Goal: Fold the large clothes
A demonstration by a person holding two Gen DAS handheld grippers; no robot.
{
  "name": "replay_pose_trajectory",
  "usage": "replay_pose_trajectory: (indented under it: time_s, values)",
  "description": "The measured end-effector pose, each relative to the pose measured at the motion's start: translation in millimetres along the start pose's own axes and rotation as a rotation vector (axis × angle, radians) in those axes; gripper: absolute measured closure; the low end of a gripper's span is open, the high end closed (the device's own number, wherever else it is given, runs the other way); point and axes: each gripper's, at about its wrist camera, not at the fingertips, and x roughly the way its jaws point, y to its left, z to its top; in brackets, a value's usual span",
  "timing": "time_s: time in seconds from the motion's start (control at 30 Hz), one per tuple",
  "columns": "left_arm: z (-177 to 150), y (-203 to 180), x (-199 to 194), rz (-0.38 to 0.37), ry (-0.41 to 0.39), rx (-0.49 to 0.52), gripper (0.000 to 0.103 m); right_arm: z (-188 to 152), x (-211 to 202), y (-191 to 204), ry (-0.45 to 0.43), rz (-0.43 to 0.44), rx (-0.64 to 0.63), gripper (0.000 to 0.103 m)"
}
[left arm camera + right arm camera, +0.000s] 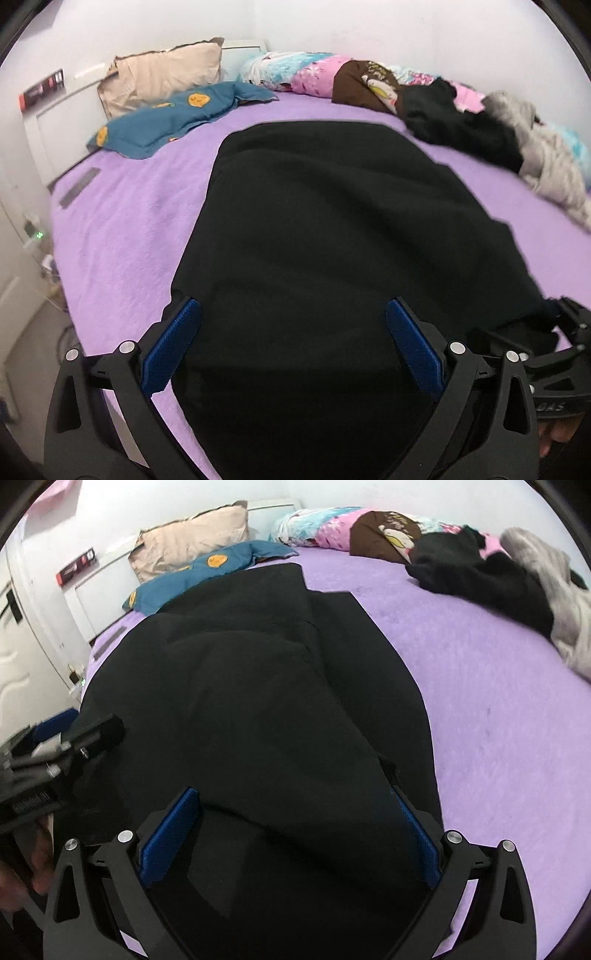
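A large black garment (325,229) lies spread on the purple bed (122,229), folded into a long shape running away from me; it also shows in the right wrist view (240,686). My left gripper (293,310) is open, its blue pads (173,343) wide apart over the garment's near end. My right gripper (295,797) is open too, with its blue pads (170,834) astride the near end; the cloth covers the tip of the right pad. Each gripper shows at the edge of the other's view: the right one (565,332), the left one (66,746).
A beige pillow (162,77) and a blue pillow (166,114) lie at the head of the bed (498,686). A pile of clothes, black (461,122), grey (546,162) and brown (362,85), lies along the far right beside a patterned blanket (295,70). A white door (22,646) stands left.
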Motion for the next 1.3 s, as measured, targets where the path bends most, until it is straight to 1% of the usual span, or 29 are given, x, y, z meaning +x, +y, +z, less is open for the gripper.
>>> replay_pose_trajectory:
  time_s: [0.07, 0.13, 0.2, 0.27, 0.3, 0.33, 0.37, 0.4, 0.43, 0.57, 0.63, 0.73, 0.8, 0.87, 0.9, 0.97, 1.03, 1.13, 1.3]
  values:
    - [-4.2, -2.5, 2.8, 0.021, -0.001, 0.011, 0.007, -2.6, 2.3, -1.4, -0.011, 0.006, 0.001, 0.006]
    - [-7.0, -0.3, 5.2, 0.019, 0.002, -0.004, 0.007, -1.5, 3.3, -2.3, 0.002, 0.009, 0.007, 0.006]
    - [-10.0, -2.1, 4.6, 0.034, -0.002, -0.009, 0.007, 0.9, 2.2, 0.0, 0.016, -0.001, 0.001, 0.006]
    - [-11.2, -0.5, -2.7, 0.040, -0.023, -0.022, 0.006, 5.0, -7.6, 5.9, 0.010, -0.032, -0.018, 0.006]
    - [-11.4, 1.1, -8.1, 0.030, -0.027, -0.035, 0.006, 6.3, -14.1, 9.0, 0.007, -0.053, -0.028, 0.006]
    - [-11.0, 4.3, -16.8, 0.007, -0.016, -0.051, 0.006, 8.0, -27.2, 13.8, -0.008, -0.067, -0.038, 0.006]
    - [-9.5, 6.3, -24.1, -0.016, -0.012, -0.060, 0.006, 7.6, -36.9, 16.4, -0.024, -0.061, -0.040, 0.006]
    - [-8.9, 7.9, -30.7, -0.035, -0.015, -0.068, 0.006, 7.1, -50.7, 20.3, -0.039, -0.054, -0.040, 0.006]
    - [-9.4, 12.6, -42.7, -0.049, -0.019, -0.086, 0.006, 5.5, -63.3, 24.4, -0.048, -0.066, -0.041, 0.006]
    - [-20.0, 22.9, -76.1, -0.034, 0.001, -0.172, 0.006, -5.2, -100.8, 34.6, -0.062, -0.080, -0.046, 0.006]
    - [-24.3, 20.8, -92.0, -0.016, -0.012, -0.168, 0.006, -12.7, -121.8, 36.9, -0.070, -0.049, -0.016, 0.006]
    - [-28.8, 14.3, -118.7, -0.012, -0.039, -0.160, 0.006, -23.5, -148.0, 40.1, -0.082, -0.068, -0.012, 0.006]
    - [-32.6, 12.2, -132.9, -0.021, -0.040, -0.168, 0.006, -29.8, -162.5, 43.2, -0.092, -0.087, -0.025, 0.006]
    - [-37.5, 11.0, -152.4, -0.043, -0.039, -0.178, 0.006, -35.4, -179.1, 46.0, -0.097, -0.088, -0.032, 0.006]
    - [-38.4, 10.9, -160.2, -0.063, -0.031, -0.180, 0.006, -38.2, -188.2, 47.3, -0.105, -0.090, -0.033, 0.006]
    - [-39.7, 11.7, -171.7, -0.080, -0.016, -0.187, 0.006, -43.2, -204.5, 49.1, -0.110, -0.100, -0.030, 0.006]
    - [-41.0, 13.3, -190.1, -0.073, -0.015, -0.198, 0.006, -48.2, -220.8, 50.0, -0.115, -0.102, -0.013, 0.006]
    - [-40.8, 12.9, -222.3, -0.049, -0.038, -0.201, 0.006, -57.6, -245.3, 54.2, -0.135, -0.075, 0.010, 0.006]
    - [-37.3, 2.2, -270.6, -0.011, -0.066, -0.188, 0.006, -76.1, -270.7, 64.2, -0.142, -0.036, 0.040, 0.006]
